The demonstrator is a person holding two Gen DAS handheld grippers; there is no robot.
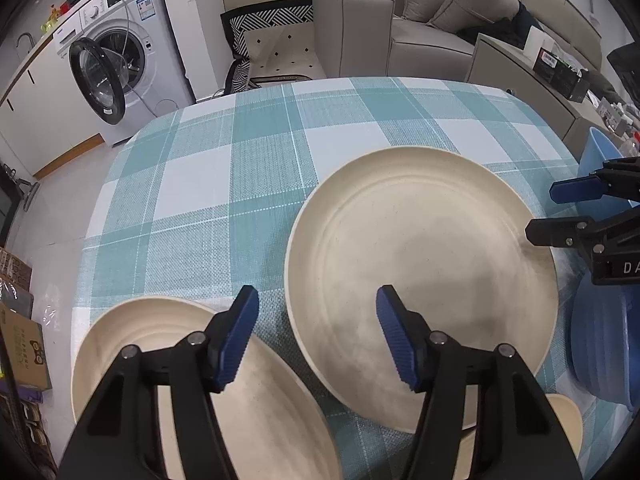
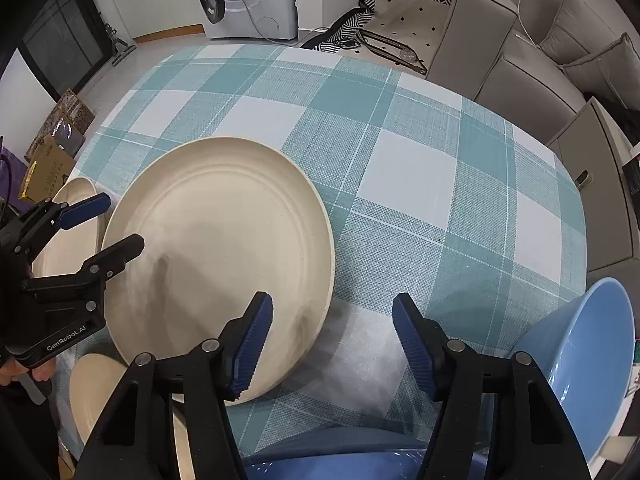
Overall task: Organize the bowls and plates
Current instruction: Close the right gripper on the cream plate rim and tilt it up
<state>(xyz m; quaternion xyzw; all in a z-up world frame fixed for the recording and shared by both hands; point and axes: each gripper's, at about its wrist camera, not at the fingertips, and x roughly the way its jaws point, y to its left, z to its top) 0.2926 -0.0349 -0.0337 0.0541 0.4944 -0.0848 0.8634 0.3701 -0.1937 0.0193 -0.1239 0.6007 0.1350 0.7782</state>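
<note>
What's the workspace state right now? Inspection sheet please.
Surface: teal-and-white checked tablecloth, flat.
Job's things: large round cream plate at centre; smaller cream plate to its left; blue plastic bowl at right.
Clutter: nothing seen on the cloth.
Grippers: left gripper open, straddling the large plate's left rim; right gripper open, straddling its right rim.
Cables: thin cable hanging over the white washing machine.
Surroundings: grey sofa, cardboard boxes.

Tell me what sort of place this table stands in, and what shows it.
Most likely a small home's combined living and laundry space: a white front-loading washing machine with its door open, a grey upholstered sofa with cushions, and a table under a teal-and-white checked tablecloth.
</note>
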